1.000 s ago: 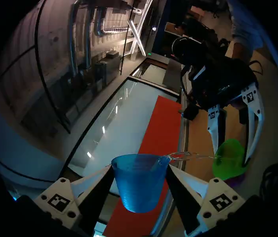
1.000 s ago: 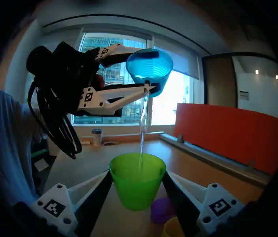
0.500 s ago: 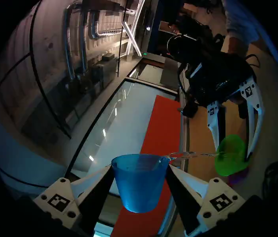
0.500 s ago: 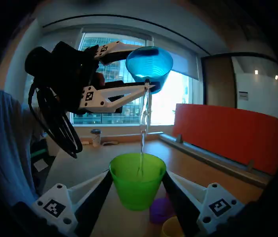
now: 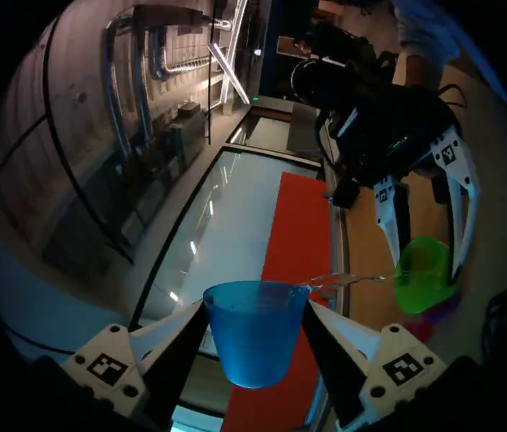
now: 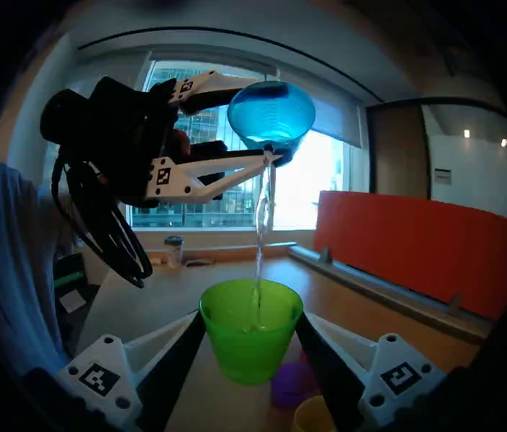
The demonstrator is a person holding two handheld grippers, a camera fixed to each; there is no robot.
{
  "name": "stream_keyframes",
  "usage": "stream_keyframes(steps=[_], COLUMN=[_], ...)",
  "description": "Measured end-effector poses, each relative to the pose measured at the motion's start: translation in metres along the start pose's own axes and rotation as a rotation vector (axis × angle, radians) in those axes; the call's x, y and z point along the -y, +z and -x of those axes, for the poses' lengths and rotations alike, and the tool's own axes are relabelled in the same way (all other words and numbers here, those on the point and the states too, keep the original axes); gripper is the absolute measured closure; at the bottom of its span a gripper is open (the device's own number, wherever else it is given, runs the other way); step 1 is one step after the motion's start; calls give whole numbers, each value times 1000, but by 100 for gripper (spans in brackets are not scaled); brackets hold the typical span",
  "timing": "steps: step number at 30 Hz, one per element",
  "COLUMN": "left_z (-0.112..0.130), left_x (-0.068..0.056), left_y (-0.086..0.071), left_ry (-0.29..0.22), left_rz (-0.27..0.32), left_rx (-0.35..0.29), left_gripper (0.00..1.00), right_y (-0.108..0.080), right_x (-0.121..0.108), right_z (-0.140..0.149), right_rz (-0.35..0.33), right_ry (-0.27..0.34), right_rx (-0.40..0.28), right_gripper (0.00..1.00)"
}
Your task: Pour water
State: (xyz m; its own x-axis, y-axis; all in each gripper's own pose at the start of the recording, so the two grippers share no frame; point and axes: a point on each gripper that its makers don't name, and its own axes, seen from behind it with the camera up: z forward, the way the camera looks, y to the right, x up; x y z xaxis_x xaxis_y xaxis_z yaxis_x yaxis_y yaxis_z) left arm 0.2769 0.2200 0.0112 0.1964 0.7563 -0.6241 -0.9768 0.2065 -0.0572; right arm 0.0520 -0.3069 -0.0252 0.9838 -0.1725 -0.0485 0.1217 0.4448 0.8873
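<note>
The left gripper [image 5: 253,308] hugs the blue cup [image 5: 253,349], tipped high above the right gripper [image 6: 251,320], which hugs the green cup [image 6: 250,353]. Water [image 6: 259,237] falls in. Best to tip slowly, with the green cup right underneath.

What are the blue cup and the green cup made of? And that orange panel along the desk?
The blue cup is likely thin, glossy translucent plastic: light from the window glows through its wall. The green cup seems the same, smooth and faintly see-through near its rim. The orange panel looks matte and even, perhaps fabric or painted board; I cannot tell which.
</note>
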Motion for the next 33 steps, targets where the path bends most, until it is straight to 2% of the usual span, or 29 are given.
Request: stream_keyframes(steps=[21, 33], left_z=[-6, -16], left_x=[5, 1], left_y=[6, 5], left_ry=[130, 214], left_rz=[-1, 0], left_rx=[-3, -13], left_gripper=[13, 13], right_y=[-1, -3], right_x=[-3, -8], right_z=[-5, -6], right_rz=[12, 22], right_ry=[-3, 3], right_rx=[-10, -21], right_gripper=[10, 10])
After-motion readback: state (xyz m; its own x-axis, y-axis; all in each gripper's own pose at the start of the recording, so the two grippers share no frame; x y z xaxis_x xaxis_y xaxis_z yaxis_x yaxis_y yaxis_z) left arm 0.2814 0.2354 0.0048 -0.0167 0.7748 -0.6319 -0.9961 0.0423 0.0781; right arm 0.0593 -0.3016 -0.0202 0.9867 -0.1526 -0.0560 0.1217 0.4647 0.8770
